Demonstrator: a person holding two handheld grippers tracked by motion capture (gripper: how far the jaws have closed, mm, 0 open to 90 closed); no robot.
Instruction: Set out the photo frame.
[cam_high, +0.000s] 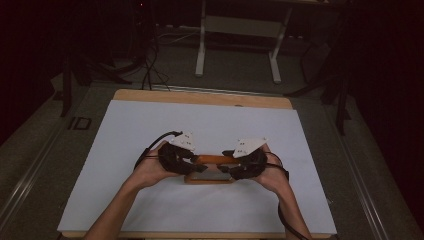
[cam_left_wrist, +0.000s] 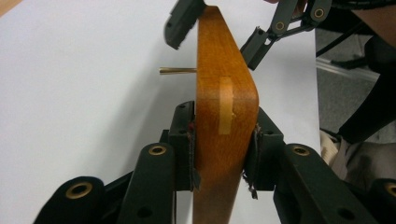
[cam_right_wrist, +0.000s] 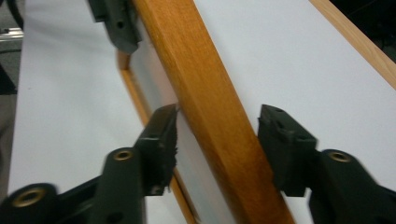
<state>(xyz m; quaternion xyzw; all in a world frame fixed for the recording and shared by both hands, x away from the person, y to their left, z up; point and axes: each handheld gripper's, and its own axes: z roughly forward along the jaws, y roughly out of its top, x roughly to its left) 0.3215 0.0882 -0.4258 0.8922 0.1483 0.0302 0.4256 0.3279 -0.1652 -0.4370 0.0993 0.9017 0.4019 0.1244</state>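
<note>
Low in the centre of the high view, the left gripper (cam_high: 186, 161) is clamped on one end of a wooden frame (cam_high: 212, 160). Its long axis runs rightward to the right gripper (cam_high: 239, 165), whose jaws stand apart astride the bar, neither pad pressing it, above the white table (cam_high: 150, 125).

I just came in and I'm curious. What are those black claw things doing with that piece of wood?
A person holds a gripper in each hand over a white table. The left gripper has its jaws clamped on one end of an orange-brown wooden bar, with both pads pressing its sides. The right gripper sits around the other end, but its jaws stand apart from the wood with gaps on both sides. A thin brass pin sticks out of the bar's side.
</note>
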